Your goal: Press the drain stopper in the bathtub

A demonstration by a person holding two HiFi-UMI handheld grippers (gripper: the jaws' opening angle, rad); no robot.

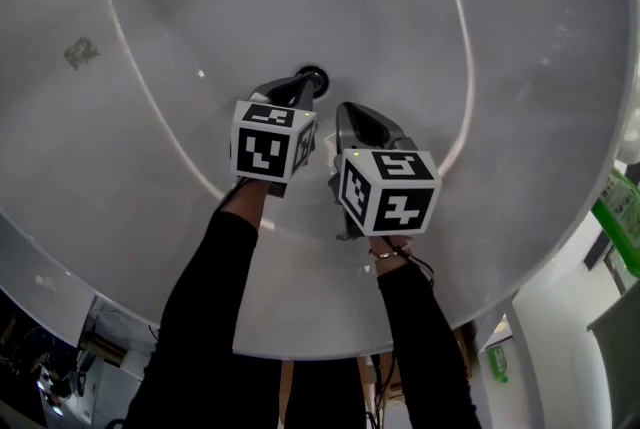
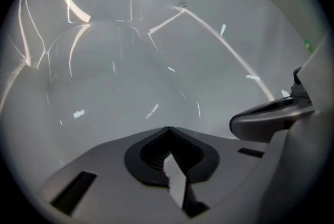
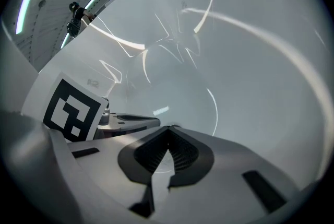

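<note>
A: Where was the drain stopper (image 1: 313,77)?
B: Middle of the bathtub (image 1: 480,37) floor, right at the far end of the left gripper (image 1: 303,89). Tip was over its near edge; contact couldn't be confirmed.
A: Jaws?
B: Left was clenched, tips together, nothing between. Right gripper (image 1: 349,113) the same: clamped shut and empty.
A: Right's position?
B: Just right of the left one, slightly nearer, clear of the stopper.
</note>
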